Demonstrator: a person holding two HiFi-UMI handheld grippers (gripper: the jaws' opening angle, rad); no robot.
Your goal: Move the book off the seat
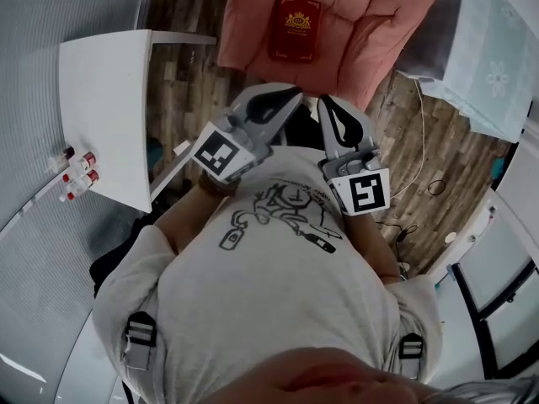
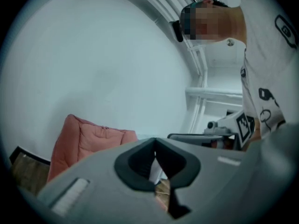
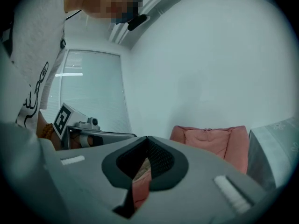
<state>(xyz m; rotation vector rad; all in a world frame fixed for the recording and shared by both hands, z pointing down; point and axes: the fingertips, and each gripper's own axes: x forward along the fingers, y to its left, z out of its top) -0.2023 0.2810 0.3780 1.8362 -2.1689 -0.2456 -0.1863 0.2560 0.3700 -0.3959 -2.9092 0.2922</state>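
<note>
Dark red hardcover book [image 1: 295, 28] lies flat mid pink cushioned seat [image 1: 370, 32]; likely stiff, light, so pinch its near edge. Left gripper [image 1: 285, 98] and right gripper [image 1: 330, 108] closed, empty.

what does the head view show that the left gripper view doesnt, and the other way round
Only the head view: the red book lying on the pink seat, and the white table with small red-capped bottles. Only the left gripper view: the white wall behind the seat, and a close look at the left tool, jaws shut on nothing. Both: the seat, the printed shirt, the left tool, the right tool.
</note>
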